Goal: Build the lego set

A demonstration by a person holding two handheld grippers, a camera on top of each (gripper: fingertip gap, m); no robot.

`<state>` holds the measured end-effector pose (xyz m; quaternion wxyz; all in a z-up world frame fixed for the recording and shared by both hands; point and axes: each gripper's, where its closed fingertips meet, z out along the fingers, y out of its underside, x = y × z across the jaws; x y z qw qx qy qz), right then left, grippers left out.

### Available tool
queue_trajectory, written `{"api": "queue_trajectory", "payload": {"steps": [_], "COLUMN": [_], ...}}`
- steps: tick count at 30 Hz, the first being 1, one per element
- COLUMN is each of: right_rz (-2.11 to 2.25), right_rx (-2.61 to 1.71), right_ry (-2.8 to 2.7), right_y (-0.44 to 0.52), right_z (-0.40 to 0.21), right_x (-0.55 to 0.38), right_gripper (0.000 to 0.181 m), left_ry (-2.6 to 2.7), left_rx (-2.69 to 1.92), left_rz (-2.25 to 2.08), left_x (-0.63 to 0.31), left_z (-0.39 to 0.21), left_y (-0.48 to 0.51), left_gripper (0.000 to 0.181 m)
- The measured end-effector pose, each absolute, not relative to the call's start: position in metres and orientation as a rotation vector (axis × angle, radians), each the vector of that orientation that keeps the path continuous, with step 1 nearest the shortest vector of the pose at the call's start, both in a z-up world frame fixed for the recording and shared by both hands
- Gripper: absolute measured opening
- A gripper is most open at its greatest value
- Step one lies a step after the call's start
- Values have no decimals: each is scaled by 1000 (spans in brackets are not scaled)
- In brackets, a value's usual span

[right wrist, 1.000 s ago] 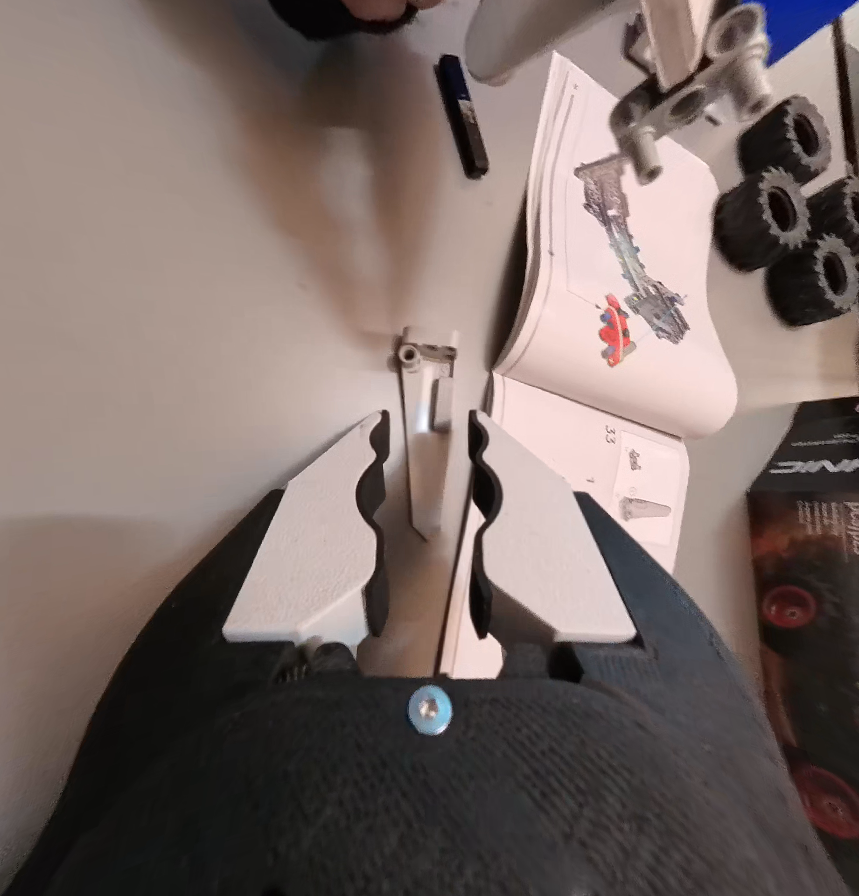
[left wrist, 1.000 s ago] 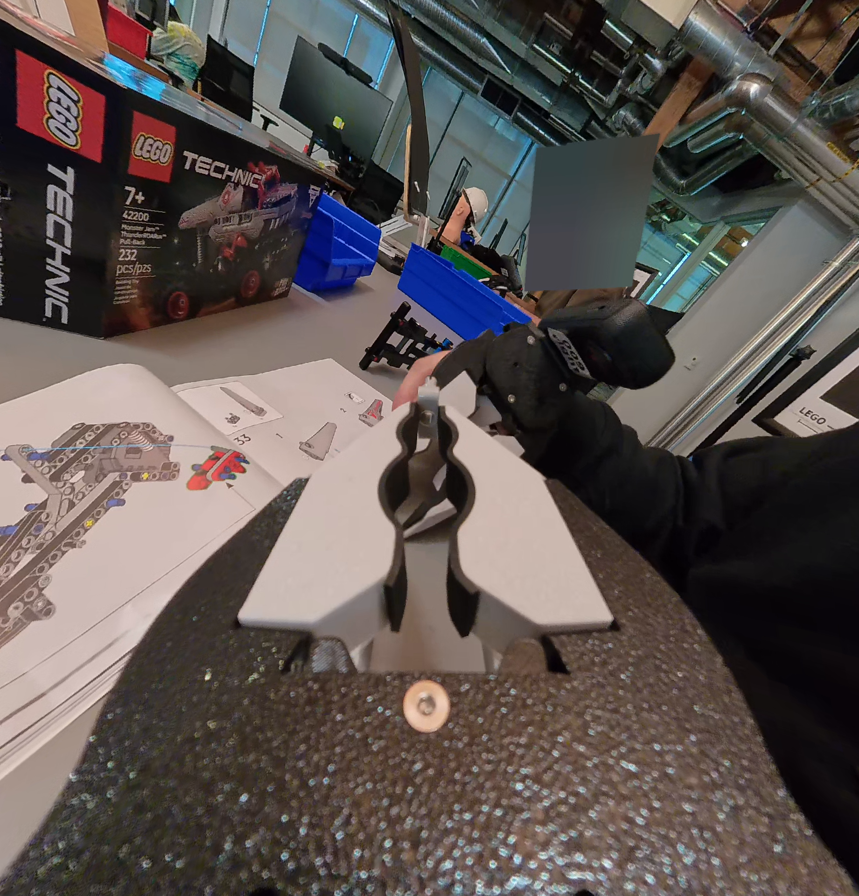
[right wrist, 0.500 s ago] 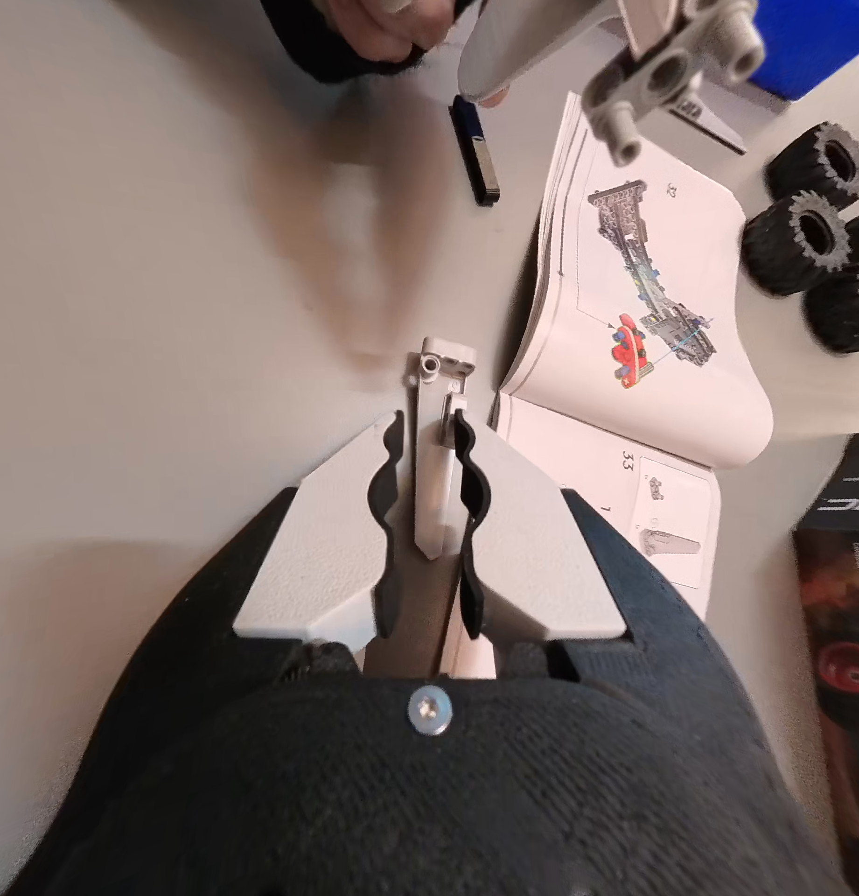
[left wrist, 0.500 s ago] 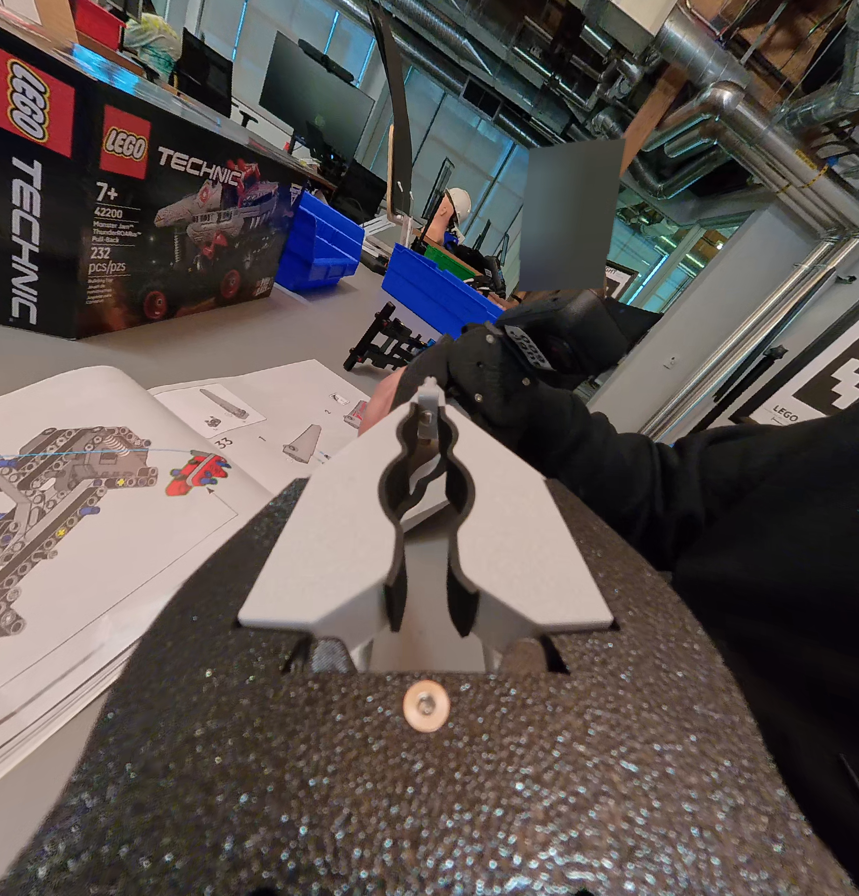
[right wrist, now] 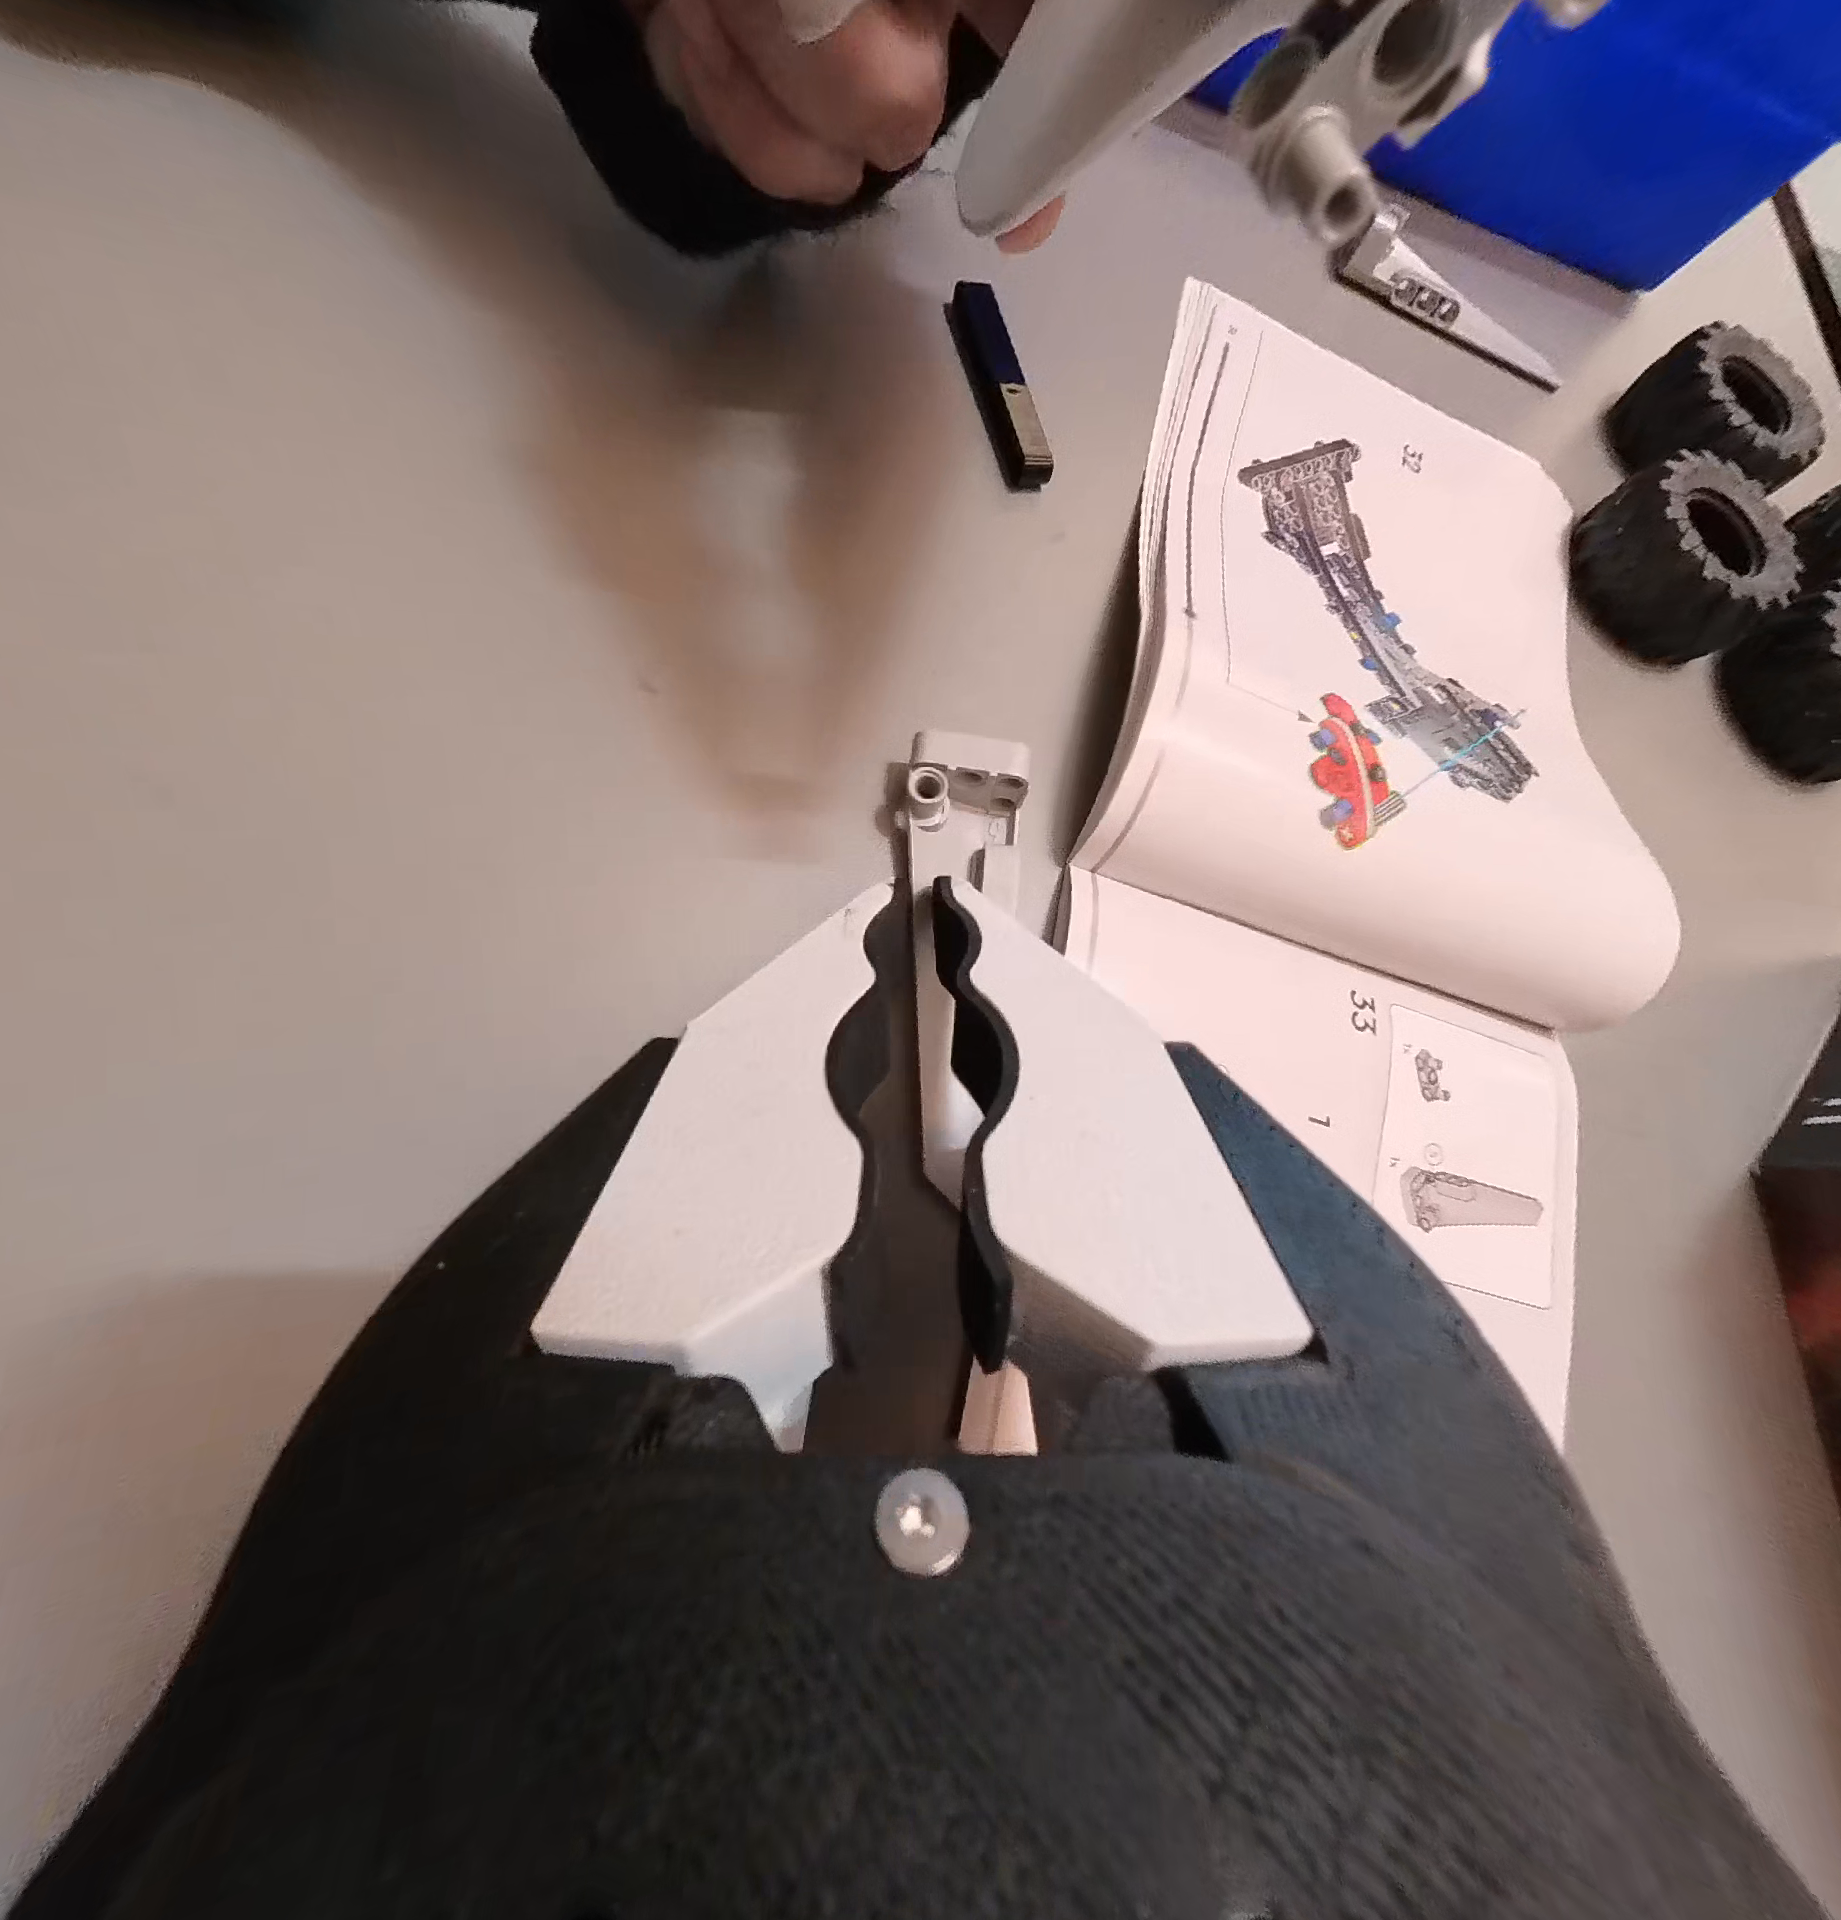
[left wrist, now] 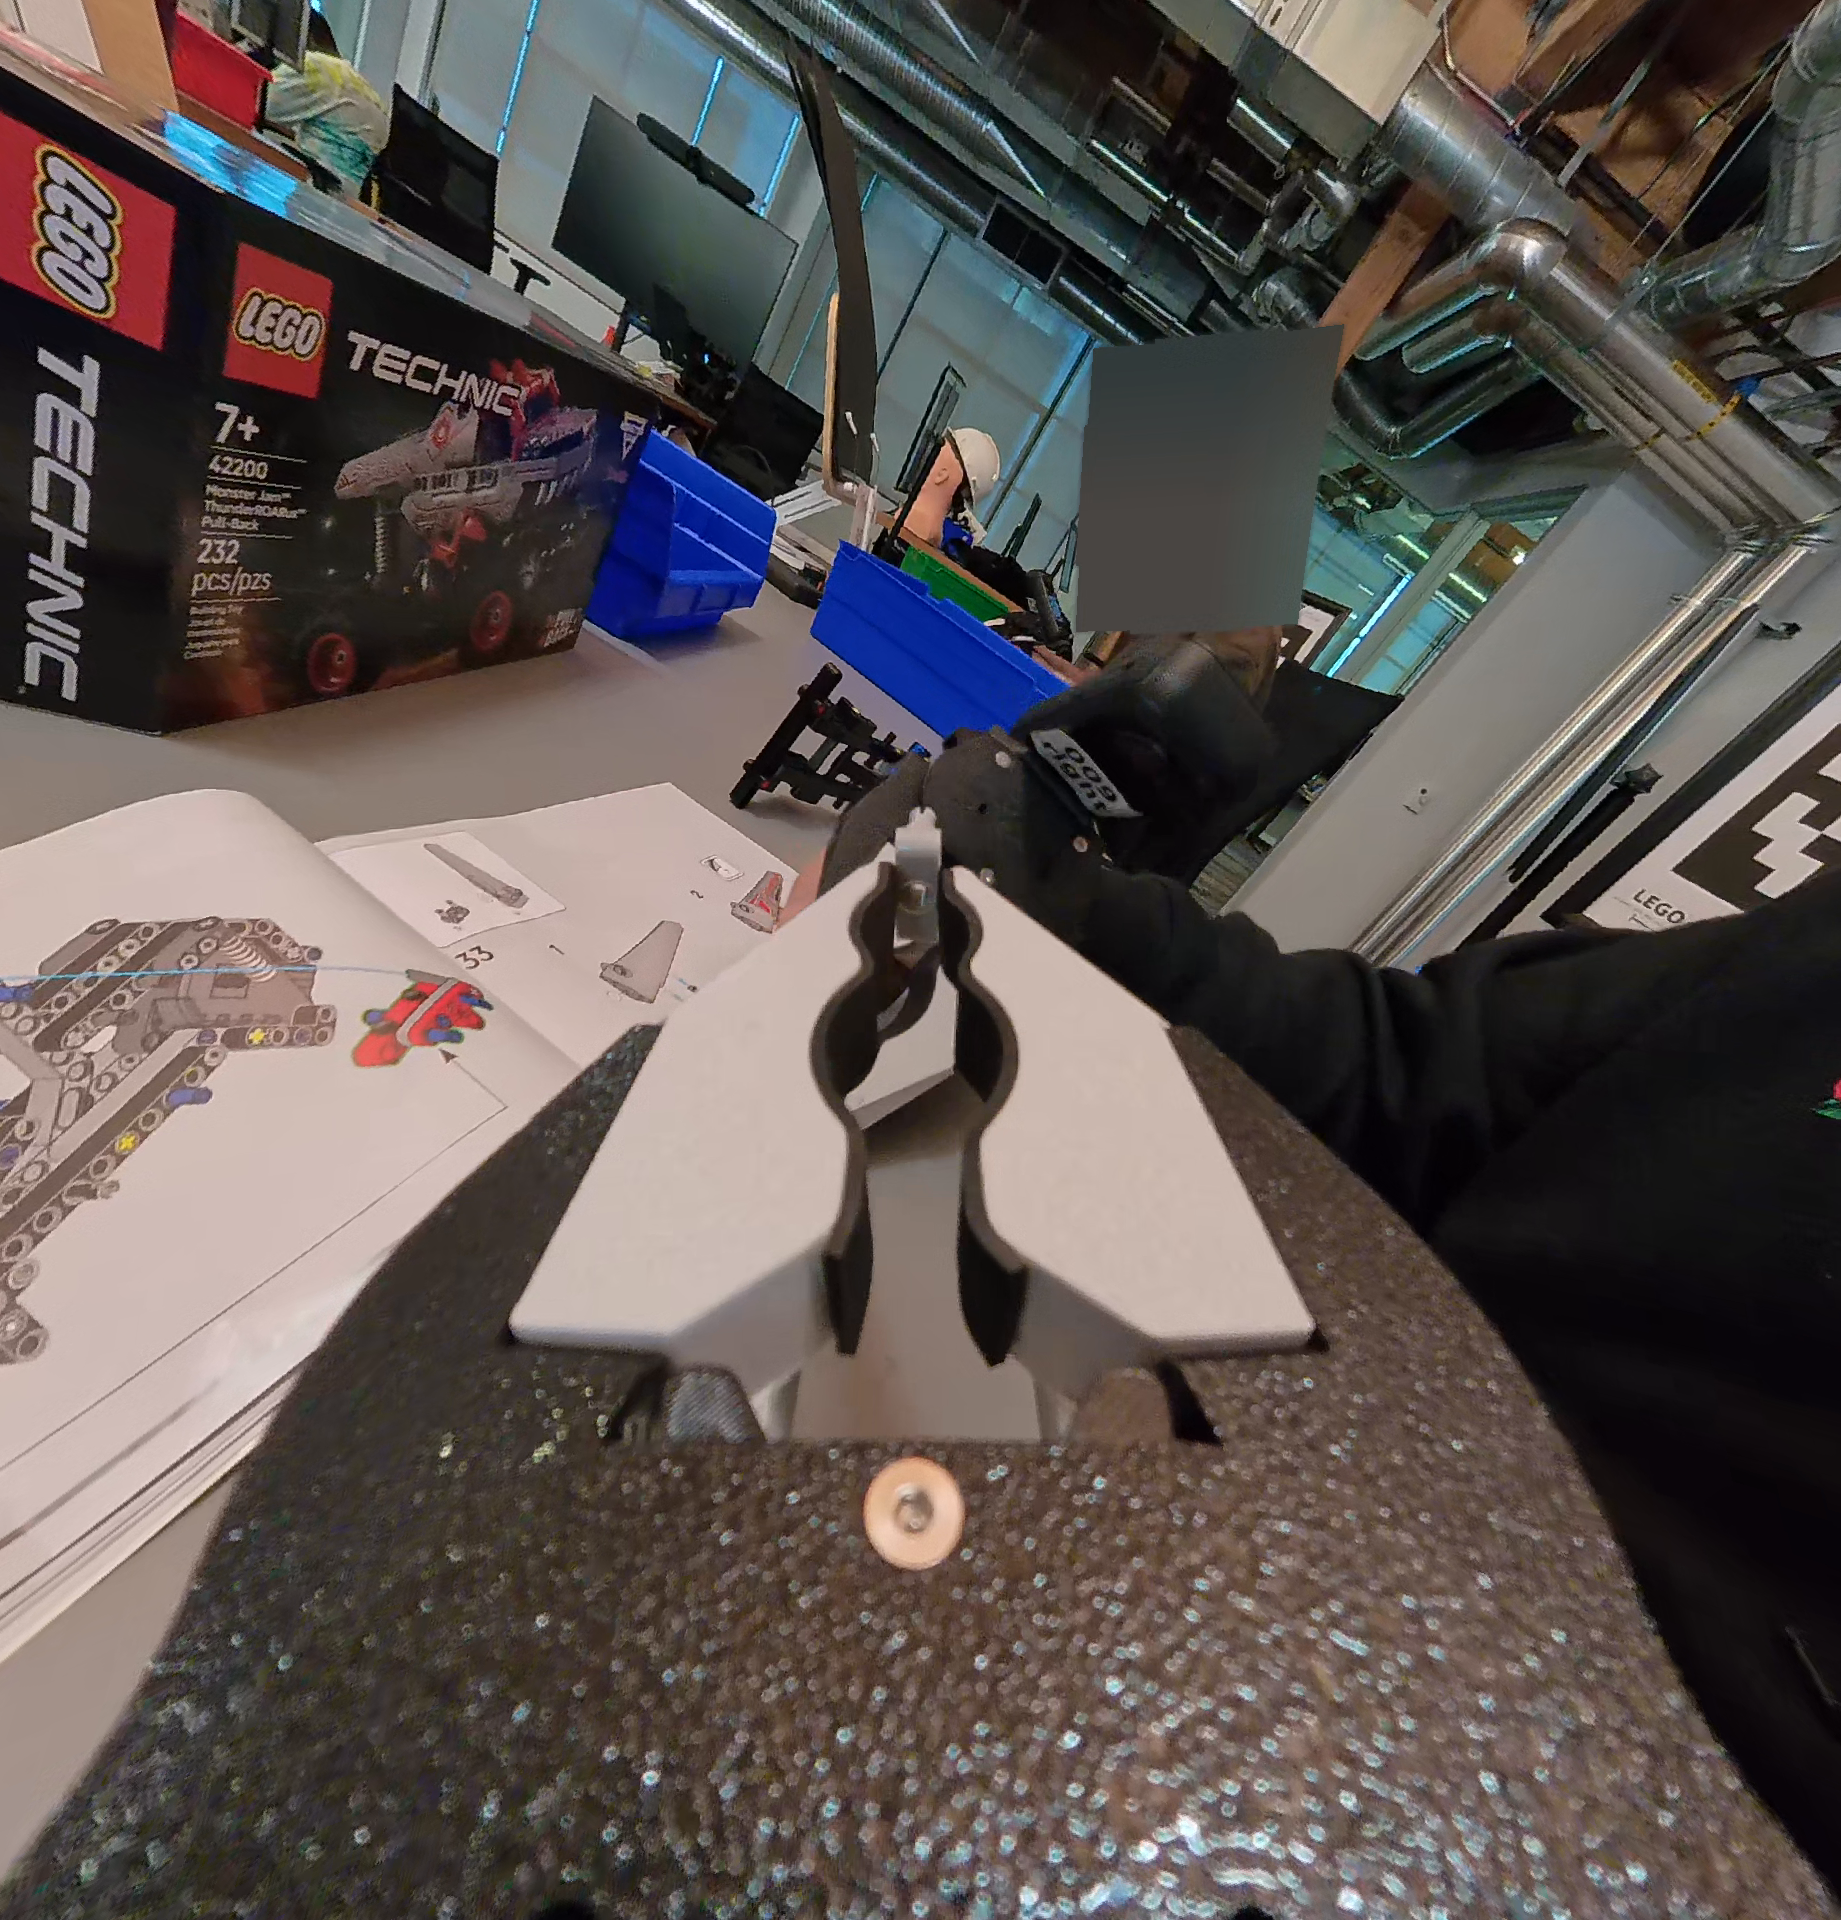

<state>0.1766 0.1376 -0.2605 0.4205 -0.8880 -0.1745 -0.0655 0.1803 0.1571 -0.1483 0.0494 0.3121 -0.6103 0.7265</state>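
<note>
Progress looks partial: your right hand-held gripper (right wrist: 921,914) clamps a grey panel (right wrist: 963,805) beside the open manual (right wrist: 1415,748), your left hand-held gripper (left wrist: 914,883) clamps a grey connector (left wrist: 916,862), and four tyres (right wrist: 1747,561) beyond the manual lie unfitted.

both grippers clamped: left gripper (left wrist: 914,914) raised, right gripper (right wrist: 921,904) angled downward.

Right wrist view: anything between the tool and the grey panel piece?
Nothing visible. The right tool is already shut on the grey panel piece, whose pin end sticks out past the tips above bare table.
</note>
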Motion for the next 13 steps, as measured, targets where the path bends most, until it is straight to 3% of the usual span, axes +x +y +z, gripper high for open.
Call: {"api": "queue_trajectory", "payload": {"steps": [7,13], "right_rz": [-99,297], "right_rx": [-2084,-1545], "right_ry": [-236,220], "right_y": [142,127], "right_z": [-229,-155], "right_x": [171,173], "right_gripper": [0,0], "left_ry": [-1849,-1780], "left_rx": [959,891], "left_rz": [2250,2348], "left_x": [182,179], "left_z": [-144,-129], "left_y": [161,165], "left_gripper": [4,4]}}
